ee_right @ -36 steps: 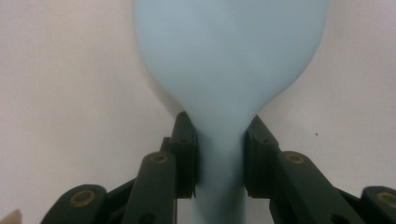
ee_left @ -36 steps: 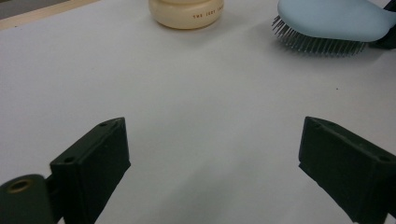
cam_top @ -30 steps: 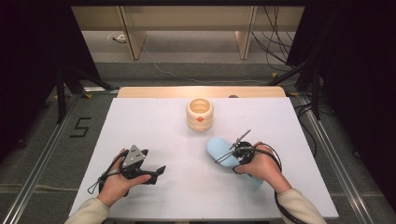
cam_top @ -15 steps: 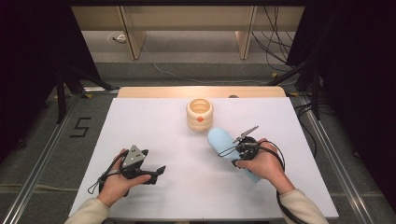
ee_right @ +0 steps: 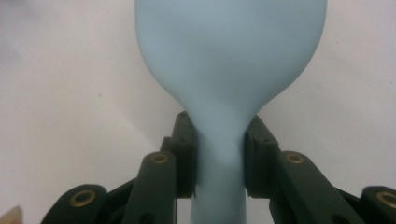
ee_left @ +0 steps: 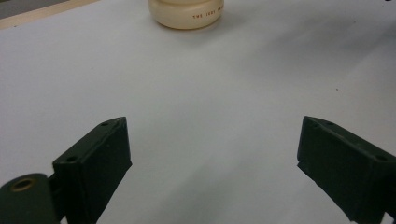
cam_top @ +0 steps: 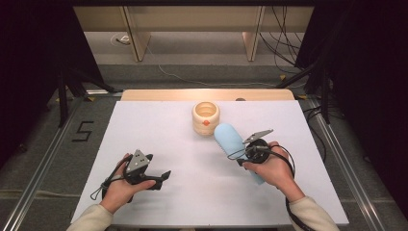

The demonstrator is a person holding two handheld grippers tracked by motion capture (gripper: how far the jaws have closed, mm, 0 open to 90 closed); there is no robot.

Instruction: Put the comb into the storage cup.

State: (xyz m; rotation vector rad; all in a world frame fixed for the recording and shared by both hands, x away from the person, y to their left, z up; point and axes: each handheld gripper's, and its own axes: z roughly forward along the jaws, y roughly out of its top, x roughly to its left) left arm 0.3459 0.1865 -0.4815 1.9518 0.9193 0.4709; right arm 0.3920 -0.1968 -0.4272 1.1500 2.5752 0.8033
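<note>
A light blue tool with a broad rounded head (cam_top: 227, 136) and a narrow neck lies slanted right of the table's middle, and my right gripper (cam_top: 242, 155) is shut on that neck. In the right gripper view the pads (ee_right: 187, 154) squeeze the neck of the blue tool (ee_right: 229, 56) from both sides, with the head ahead of the jaws. A cream round jar (cam_top: 206, 117) with an orange mark stands beyond it near the back. My left gripper (cam_top: 163, 176) rests low at the front left, open, with nothing between its fingers (ee_left: 100, 149). The jar (ee_left: 187, 13) stands far ahead of it.
The white tabletop (cam_top: 159, 130) ends in a wooden strip (cam_top: 207, 94) at the back. Metal rails (cam_top: 43, 163) run along both sides. Cables (cam_top: 284, 43) lie on the floor behind the table, and dark curtains stand to the left and right.
My right gripper has carried the blue tool's head a little farther toward the jar. The left hand and its gripper have stayed where they were.
</note>
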